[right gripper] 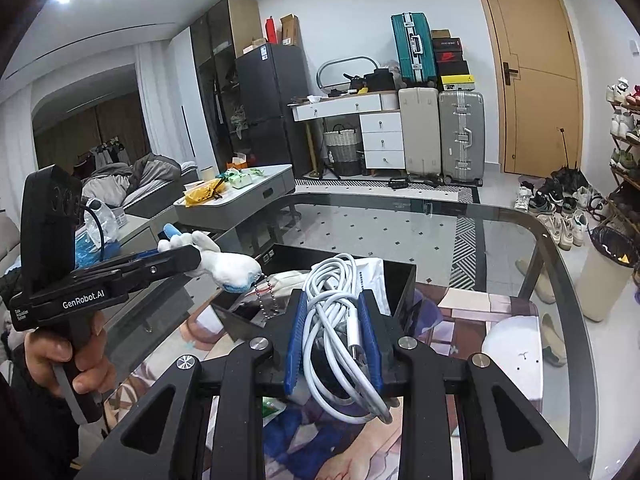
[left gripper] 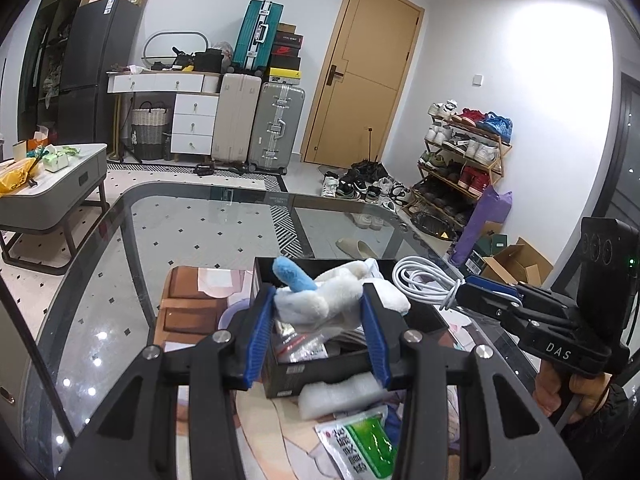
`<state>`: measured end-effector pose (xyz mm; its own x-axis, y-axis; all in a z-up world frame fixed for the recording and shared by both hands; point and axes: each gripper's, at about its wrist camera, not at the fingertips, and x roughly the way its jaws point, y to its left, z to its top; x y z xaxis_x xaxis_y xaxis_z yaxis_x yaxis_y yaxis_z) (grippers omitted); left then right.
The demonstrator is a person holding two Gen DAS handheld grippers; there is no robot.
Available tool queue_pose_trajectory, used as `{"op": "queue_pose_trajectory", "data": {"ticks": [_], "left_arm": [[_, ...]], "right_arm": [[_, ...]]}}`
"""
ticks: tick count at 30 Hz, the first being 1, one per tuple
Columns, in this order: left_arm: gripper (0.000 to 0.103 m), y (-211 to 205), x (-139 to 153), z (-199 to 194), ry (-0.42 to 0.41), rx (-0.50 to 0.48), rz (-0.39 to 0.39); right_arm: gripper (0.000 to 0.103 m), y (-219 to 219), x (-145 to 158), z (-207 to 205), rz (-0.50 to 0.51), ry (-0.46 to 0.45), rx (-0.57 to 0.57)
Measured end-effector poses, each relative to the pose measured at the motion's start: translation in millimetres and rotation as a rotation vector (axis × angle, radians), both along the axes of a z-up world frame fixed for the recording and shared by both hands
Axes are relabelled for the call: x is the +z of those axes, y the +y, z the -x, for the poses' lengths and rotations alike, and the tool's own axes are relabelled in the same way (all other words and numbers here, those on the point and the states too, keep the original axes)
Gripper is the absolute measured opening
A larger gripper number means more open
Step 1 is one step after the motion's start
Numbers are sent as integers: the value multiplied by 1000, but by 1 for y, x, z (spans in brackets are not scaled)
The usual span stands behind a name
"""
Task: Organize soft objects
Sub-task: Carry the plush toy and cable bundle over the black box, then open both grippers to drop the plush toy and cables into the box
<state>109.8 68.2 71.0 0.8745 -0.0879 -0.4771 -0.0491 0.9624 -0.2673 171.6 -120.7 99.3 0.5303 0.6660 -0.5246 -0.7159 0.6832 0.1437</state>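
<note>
Left hand-held gripper (left gripper: 318, 316): its blue pads are pressing on a white plush toy (left gripper: 320, 300) with a blue ear, gripping it from both sides at a narrow opening. The toy is hanging clear above the black box (left gripper: 320, 376), with a bead chain (right gripper: 267, 296) dangling beneath it in the right wrist view.

Right hand-held gripper (right gripper: 334, 330): its jaws are nearly closed and are clamping a coiled white cable (right gripper: 340, 320), which is looping out ahead of and behind the pads, over the box's near side.

Black box: it is sitting open on the glass surface (left gripper: 200, 232) and is holding plastic bags and papers.

Foam piece (left gripper: 340, 398): white, it is lying against the box's near wall.

Green packet (left gripper: 360, 444): it is lying on the surface, just nearer the camera than the foam.

A person's hand (right gripper: 60, 356) is gripping the left handle.
</note>
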Motion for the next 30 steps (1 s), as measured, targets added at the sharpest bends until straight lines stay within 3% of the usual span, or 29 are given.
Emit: {"op": "queue_pose_trajectory", "data": {"ticks": [9,30], "left_arm": [[41,0,-14,-21,28,-12,24],[41,-21,-42,-53,139,-88,-27]], "right_arm": [[26,20,-6,-24,17,8,27],[26,66,-40,-72,127,59,127]]}}
